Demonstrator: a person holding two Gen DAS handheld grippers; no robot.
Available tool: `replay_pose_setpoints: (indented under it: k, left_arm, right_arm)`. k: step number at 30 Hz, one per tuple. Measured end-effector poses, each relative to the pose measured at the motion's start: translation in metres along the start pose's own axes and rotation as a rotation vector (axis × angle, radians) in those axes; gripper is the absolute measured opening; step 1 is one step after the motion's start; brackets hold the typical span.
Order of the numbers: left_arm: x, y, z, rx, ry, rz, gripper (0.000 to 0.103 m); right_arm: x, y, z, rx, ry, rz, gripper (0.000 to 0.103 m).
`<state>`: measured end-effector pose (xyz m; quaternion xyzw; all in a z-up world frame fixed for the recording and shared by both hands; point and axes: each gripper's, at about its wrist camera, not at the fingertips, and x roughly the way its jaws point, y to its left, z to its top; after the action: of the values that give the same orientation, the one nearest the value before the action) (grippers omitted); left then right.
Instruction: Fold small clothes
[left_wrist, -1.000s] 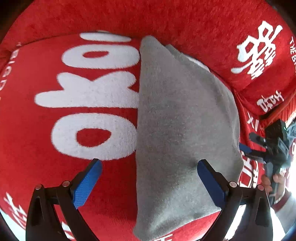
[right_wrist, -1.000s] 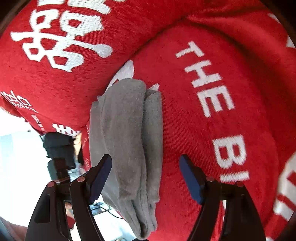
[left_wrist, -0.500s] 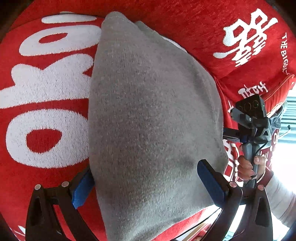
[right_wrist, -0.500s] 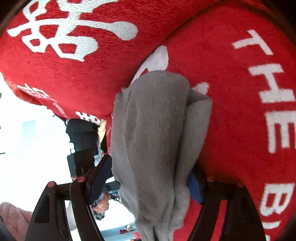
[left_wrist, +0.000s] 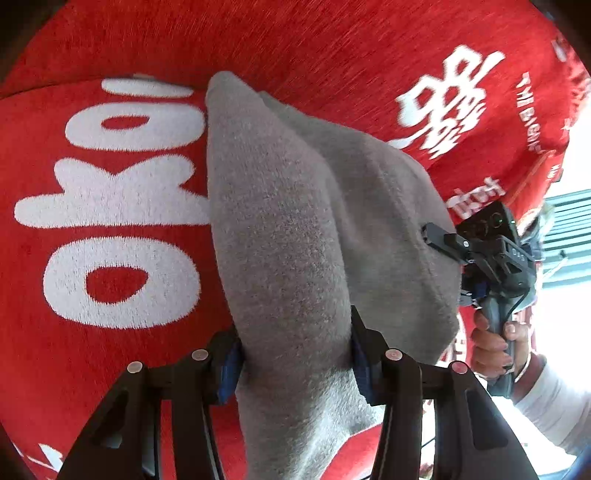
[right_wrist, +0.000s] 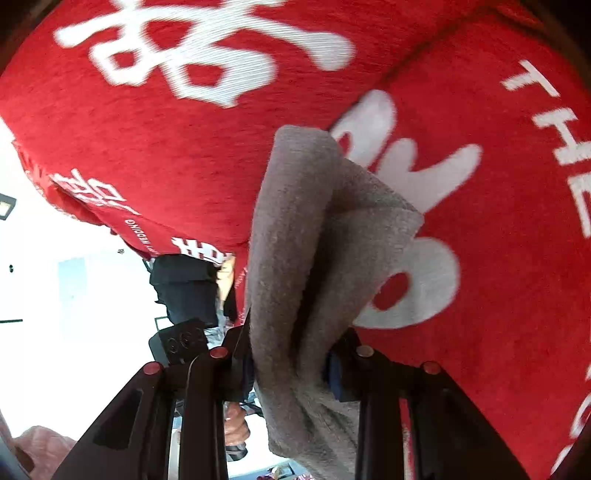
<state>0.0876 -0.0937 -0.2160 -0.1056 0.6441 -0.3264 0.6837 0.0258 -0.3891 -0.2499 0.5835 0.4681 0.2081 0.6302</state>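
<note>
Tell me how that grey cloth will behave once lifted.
Grey cloth: probably floppy, since it bunches and drapes between the left gripper and right gripper. Its fuzzy nap suggests little slipping. Likely light; loose ends may sag.

One grey cloth (left_wrist: 288, 229), folded into bunched layers, sits at the centre of both wrist views. Two claws: the left claw (left_wrist: 295, 360) at 6 o'clock in its own camera, and the right claw (right_wrist: 291, 363) at 6 o'clock in its own, each clamped on that cloth. One red cover (left_wrist: 110, 332) with white lettering fills the background. One hand (left_wrist: 493, 343) shows at 4 o'clock in the left view, and one hand (right_wrist: 236, 424) at 7 o'clock in the right view. One pink bundle (right_wrist: 44, 448) lies at 8 o'clock in the right view.
</note>
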Motion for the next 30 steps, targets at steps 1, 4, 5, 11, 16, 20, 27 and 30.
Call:
replay_pose_setpoints:
  k: [1,4,5,11,16,20,27,30]
  left_arm:
    - [-0.007,-0.001,-0.002,0.007,-0.01,-0.014,0.051]
    - [-0.028,0.008,-0.006,0.005,-0.029,-0.051,0.051]
    - [-0.037,0.012,-0.009,0.003,-0.034,-0.062,0.051]
    - [-0.096,0.039,-0.018,0.02,-0.056,-0.055,0.051]
    - [-0.143,0.072,-0.027,0.028,-0.075,0.017,0.051]
    - [-0.155,0.103,-0.041,0.026,-0.08,0.08,0.051]
    - [-0.124,0.154,-0.062,-0.026,-0.076,0.286,0.052]
    - [-0.125,0.16,-0.07,-0.068,-0.108,0.297,0.063]
  right_arm:
    - [0.001,0.009,-0.005,-0.006,-0.009,0.005,0.033]
    - [0.003,0.03,-0.015,-0.019,-0.025,0.019,0.033]
    - [0.005,0.038,-0.019,-0.025,-0.029,0.026,0.033]
    - [0.042,0.078,-0.053,-0.027,-0.037,0.08,0.033]
    - [0.093,0.098,-0.084,-0.019,-0.008,0.117,0.033]
    - [0.137,0.093,-0.095,0.005,0.024,0.112,0.033]
    - [0.19,0.062,-0.08,-0.014,0.07,-0.208,0.033]
    - [0.192,0.06,-0.074,-0.035,0.074,-0.342,0.039]
